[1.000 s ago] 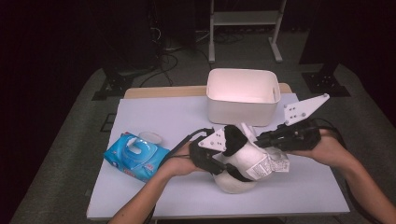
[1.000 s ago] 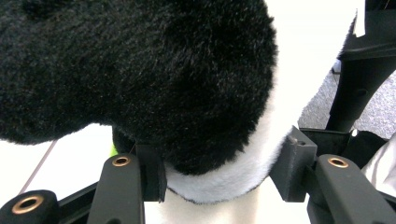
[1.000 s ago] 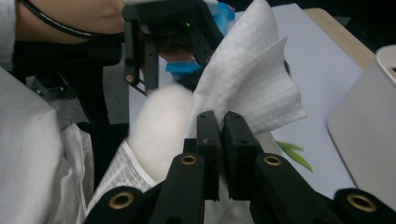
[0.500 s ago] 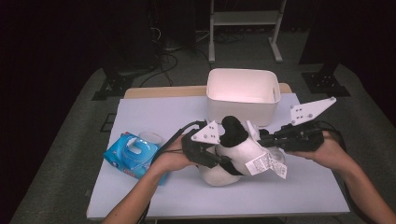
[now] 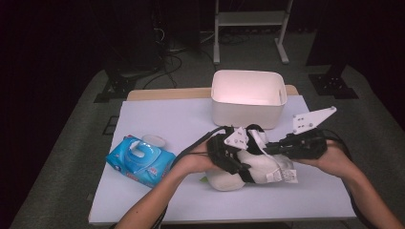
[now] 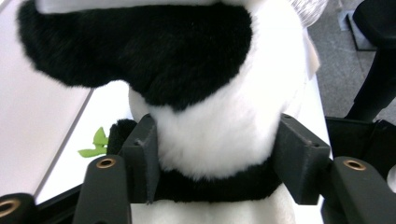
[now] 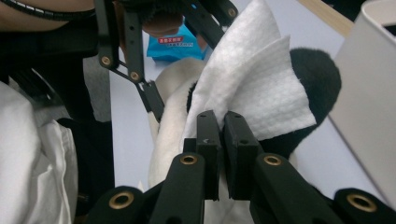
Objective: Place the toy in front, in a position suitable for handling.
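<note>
A black-and-white panda plush (image 5: 228,180) lies at the front middle of the white table (image 5: 157,119). My left gripper (image 5: 242,166) is shut on the panda. In the left gripper view its jaws press into the white fur (image 6: 224,121) from both sides, with the left gripper (image 6: 217,156) around the body. My right gripper (image 5: 268,149) comes in from the right, shut on a white wet wipe (image 5: 258,138). In the right gripper view the wipe (image 7: 254,79) rises from the right gripper (image 7: 222,122) and lies against a black part of the panda (image 7: 315,72).
A white bin (image 5: 248,102) stands just behind the panda. A blue pack of wipes (image 5: 141,161) lies at the front left. A small green leaf-shaped piece (image 6: 95,144) sits on the table beside the plush. White tags (image 5: 282,175) hang off the panda's right end.
The panda has turned a little in the left gripper and its tags have dropped lower. The right gripper has shifted the wipe slightly over the plush. Both grips are unchanged.
</note>
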Motion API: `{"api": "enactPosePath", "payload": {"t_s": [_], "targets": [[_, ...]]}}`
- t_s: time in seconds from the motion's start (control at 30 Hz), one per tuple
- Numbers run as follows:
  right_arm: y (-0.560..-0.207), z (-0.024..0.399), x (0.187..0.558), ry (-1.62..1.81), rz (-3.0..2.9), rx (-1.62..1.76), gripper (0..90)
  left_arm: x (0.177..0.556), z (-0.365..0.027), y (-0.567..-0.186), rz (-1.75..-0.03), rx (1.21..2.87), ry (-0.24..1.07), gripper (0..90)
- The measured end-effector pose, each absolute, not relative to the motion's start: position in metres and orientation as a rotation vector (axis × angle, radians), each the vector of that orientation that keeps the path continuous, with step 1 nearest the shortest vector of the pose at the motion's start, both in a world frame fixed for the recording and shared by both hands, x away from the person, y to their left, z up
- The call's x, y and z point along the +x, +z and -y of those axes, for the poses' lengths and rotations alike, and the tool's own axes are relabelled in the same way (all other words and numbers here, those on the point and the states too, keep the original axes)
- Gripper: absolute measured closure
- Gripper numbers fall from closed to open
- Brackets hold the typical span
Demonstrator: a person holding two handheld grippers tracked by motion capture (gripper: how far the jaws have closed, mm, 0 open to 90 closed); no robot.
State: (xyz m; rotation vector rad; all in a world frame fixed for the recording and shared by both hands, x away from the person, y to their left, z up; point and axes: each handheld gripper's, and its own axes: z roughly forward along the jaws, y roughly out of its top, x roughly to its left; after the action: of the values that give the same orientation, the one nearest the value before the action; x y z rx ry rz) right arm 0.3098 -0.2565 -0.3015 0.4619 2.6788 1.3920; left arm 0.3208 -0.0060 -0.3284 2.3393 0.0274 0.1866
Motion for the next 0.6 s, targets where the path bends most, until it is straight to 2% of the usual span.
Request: {"api": "enactPosePath", "payload": {"t_s": [0.27, 0.47, 0.57, 0.6], "targets": [[-0.327, 0.283, 0.304, 1.44, -2.651, 0.546, 84.9, 0.322, 0.001, -0.325, -0.058, 2.366, 0.188, 28.5], [-0.343, 0.296, 0.298, 1.406, -2.641, 0.601, 85.0, 0.329, -0.012, -0.341, -0.101, 2.381, 0.134, 24.4], [-0.346, 0.3, 0.295, 1.39, -2.648, 0.608, 84.9, 0.331, -0.013, -0.348, -0.112, 2.368, 0.087, 25.3], [-0.345, 0.3, 0.295, 1.385, -2.648, 0.607, 84.9, 0.331, -0.012, -0.349, -0.107, 2.373, 0.09, 28.7]]}}
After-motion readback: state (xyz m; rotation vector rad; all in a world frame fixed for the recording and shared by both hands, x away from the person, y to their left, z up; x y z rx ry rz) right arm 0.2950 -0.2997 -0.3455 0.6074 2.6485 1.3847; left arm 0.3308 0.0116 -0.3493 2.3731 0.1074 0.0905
